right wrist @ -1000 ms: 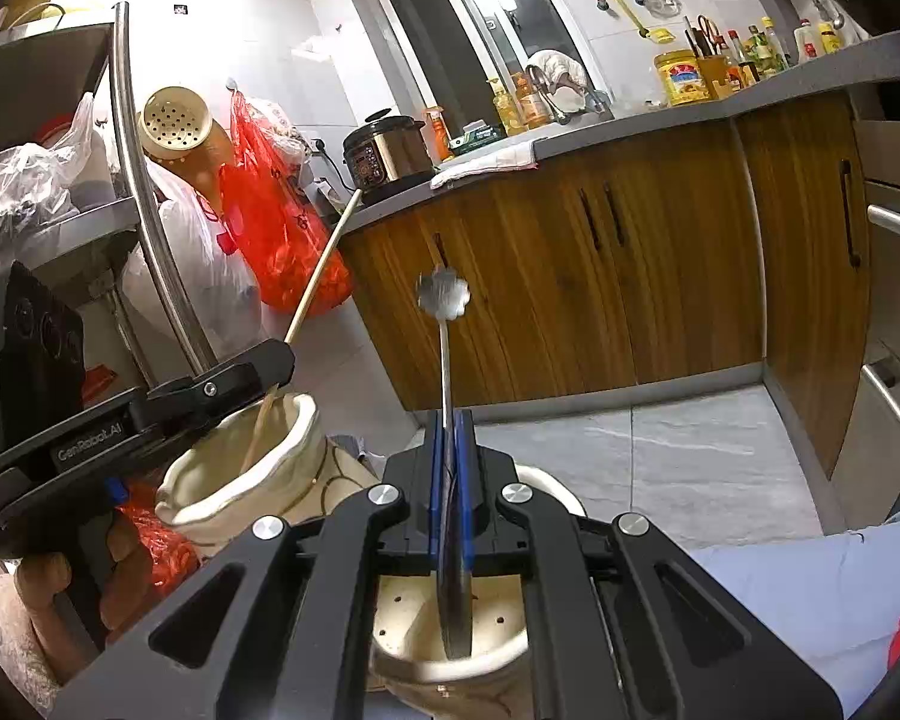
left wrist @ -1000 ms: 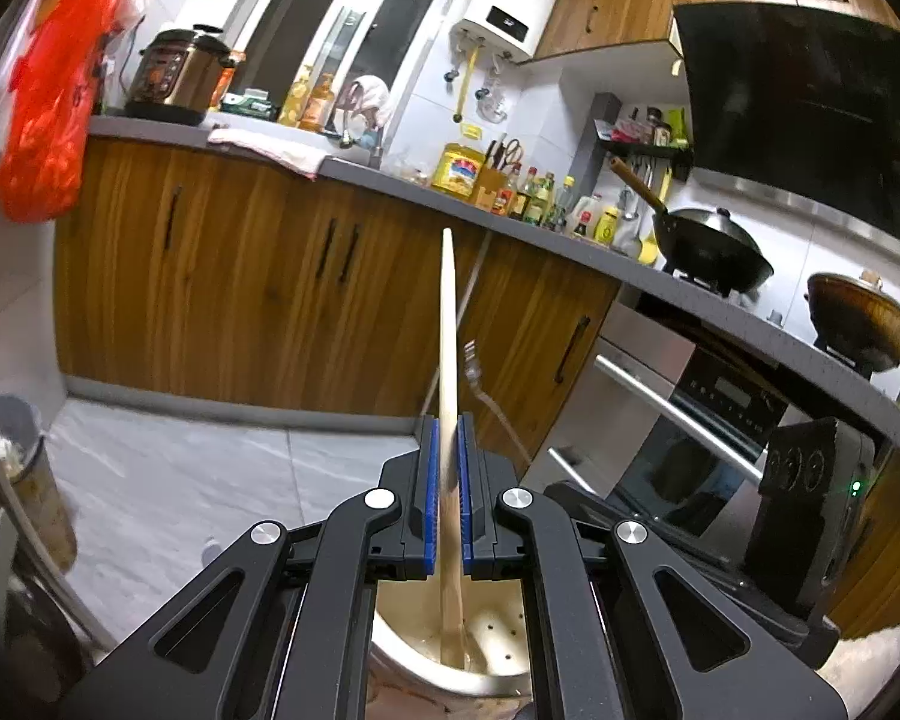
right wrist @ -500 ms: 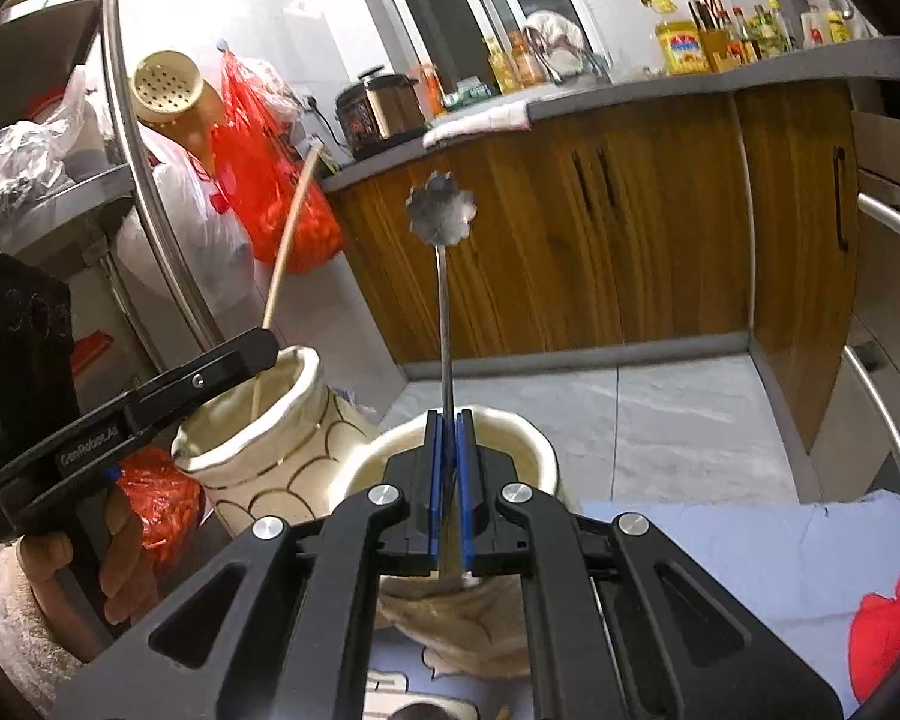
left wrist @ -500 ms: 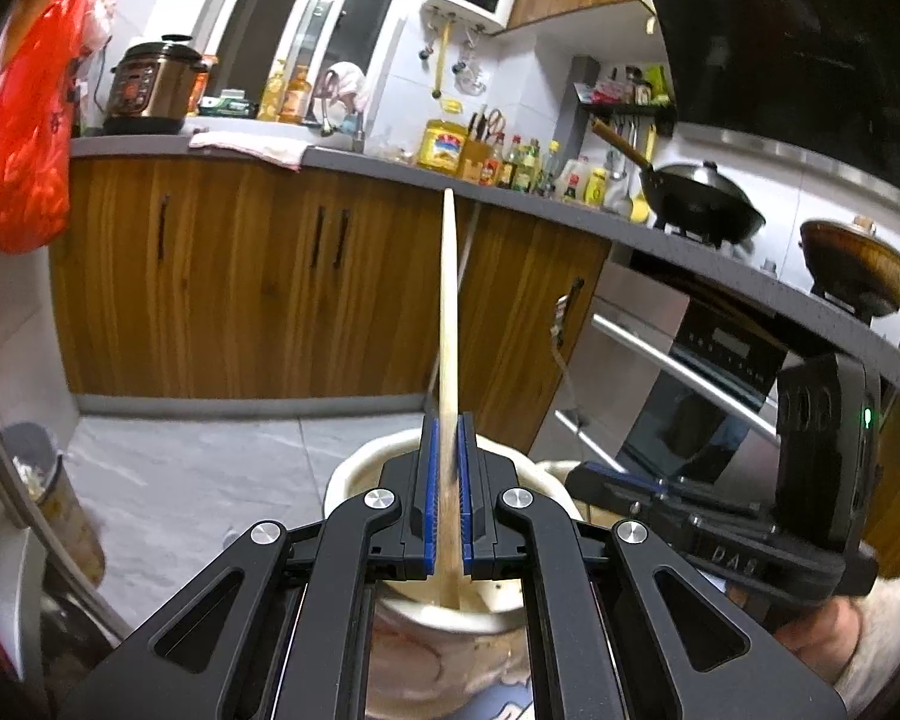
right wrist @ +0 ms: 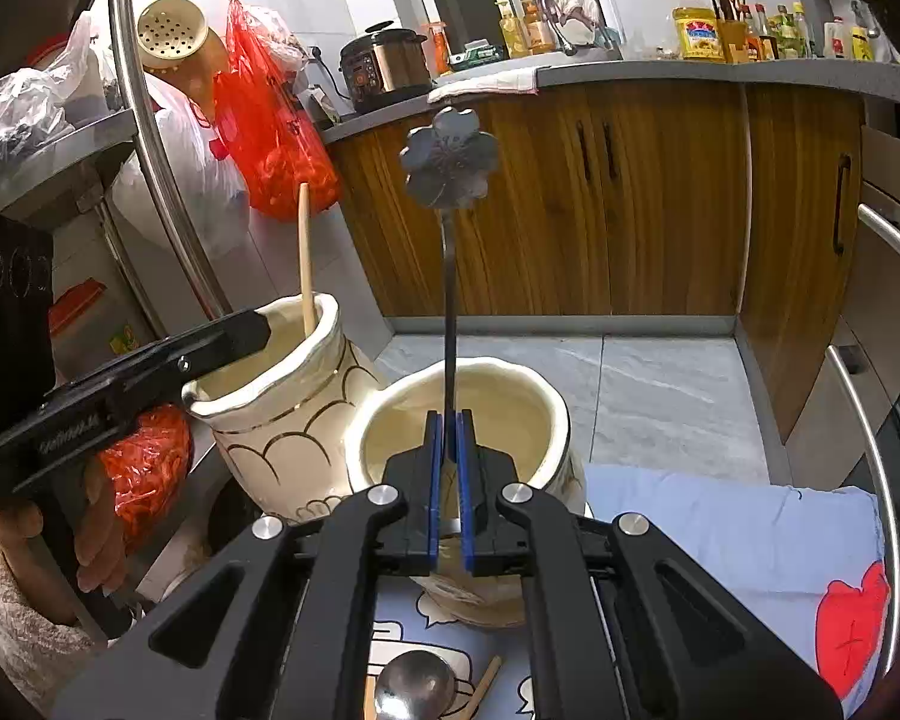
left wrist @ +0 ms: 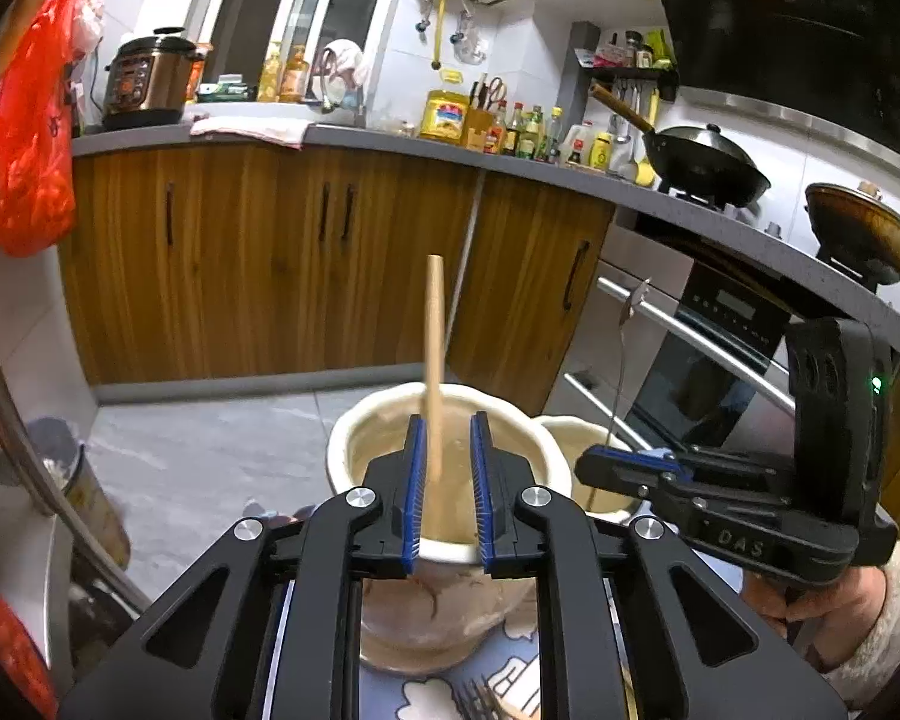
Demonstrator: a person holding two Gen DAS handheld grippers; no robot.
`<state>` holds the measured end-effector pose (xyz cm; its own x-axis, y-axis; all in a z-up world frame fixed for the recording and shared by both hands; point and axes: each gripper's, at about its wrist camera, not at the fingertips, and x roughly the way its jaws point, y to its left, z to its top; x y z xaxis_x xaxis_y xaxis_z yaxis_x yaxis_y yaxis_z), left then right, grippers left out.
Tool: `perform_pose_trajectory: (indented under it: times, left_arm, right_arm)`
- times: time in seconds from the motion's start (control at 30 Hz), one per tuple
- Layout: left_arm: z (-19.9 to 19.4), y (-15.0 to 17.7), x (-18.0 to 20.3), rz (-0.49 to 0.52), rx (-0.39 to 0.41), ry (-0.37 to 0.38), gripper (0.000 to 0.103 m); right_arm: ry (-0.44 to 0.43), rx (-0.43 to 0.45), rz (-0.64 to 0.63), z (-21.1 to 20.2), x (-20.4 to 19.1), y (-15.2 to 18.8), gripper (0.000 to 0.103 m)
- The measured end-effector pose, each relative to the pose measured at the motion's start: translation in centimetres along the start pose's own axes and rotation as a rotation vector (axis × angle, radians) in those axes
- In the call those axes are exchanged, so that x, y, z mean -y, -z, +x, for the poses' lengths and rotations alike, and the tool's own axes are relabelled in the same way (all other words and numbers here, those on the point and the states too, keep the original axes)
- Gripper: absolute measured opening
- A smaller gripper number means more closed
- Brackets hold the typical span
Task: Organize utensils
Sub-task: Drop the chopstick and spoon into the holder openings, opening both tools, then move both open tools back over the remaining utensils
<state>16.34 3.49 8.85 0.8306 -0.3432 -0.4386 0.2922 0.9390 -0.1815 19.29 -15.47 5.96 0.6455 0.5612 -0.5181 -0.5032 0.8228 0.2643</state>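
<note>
My left gripper is open, its blue pads apart on either side of a wooden chopstick that stands free in a cream ceramic holder. The chopstick and that holder also show in the right wrist view, with the left gripper at the rim. My right gripper is shut on the thin stem of a metal utensil with a flower-shaped end, held upright over a second cream holder. The right gripper shows in the left wrist view over that holder.
A metal spoon and a wooden stick lie on the printed blue mat below the holders. A fork lies there too. Wooden cabinets and an oven stand beyond. A metal rack pole rises at left.
My left gripper has opened and let go of the chopstick, which dropped lower into its holder. My right gripper has lowered the metal utensil toward the second holder, still gripping it.
</note>
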Motion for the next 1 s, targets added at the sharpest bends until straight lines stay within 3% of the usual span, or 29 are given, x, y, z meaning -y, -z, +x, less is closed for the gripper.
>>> perform_pose_trajectory:
  times: [0.13, 0.27, 0.53, 0.63, 0.7, 0.77, 0.87, 1.0]
  left_arm:
    - [-0.6, 0.2, 0.6, 0.014, 0.0, -0.014, 0.019]
    - [-1.2, 0.4, 1.1, 0.013, 0.0, -0.015, 0.029]
    - [-3.7, 0.9, 2.8, 0.031, -0.004, -0.061, 0.057]
    - [-5.0, 1.4, 3.4, 0.034, -0.004, -0.085, 0.066]
    - [-6.0, 1.9, 3.8, 0.037, -0.002, -0.106, 0.077]
    - [-6.8, 2.5, 4.2, 0.04, -0.004, -0.121, 0.08]
    - [-7.7, 3.6, 4.6, 0.033, -0.014, -0.156, 0.091]
    - [-8.3, 5.4, 4.8, 0.016, -0.04, -0.196, 0.095]
  right_arm:
    - [0.023, -0.009, -0.004, -0.1, -0.1, -0.2, 0.008]
    - [0.033, 0.01, 0.0, -0.8, -0.2, -0.6, 0.034]
    - [0.063, 0.061, 0.007, -4.8, -0.5, -0.5, 0.057]
    - [0.065, 0.076, 0.01, -6.9, -0.7, 0.1, 0.071]
    - [0.078, 0.085, 0.005, -8.6, -0.9, 0.9, 0.088]
    - [0.103, 0.105, -0.004, -9.9, -1.0, 1.5, 0.098]
    - [0.164, 0.14, -0.03, -12.2, -1.3, 2.9, 0.098]
    - [0.288, 0.132, -0.062, -14.0, -1.3, 4.6, 0.098]
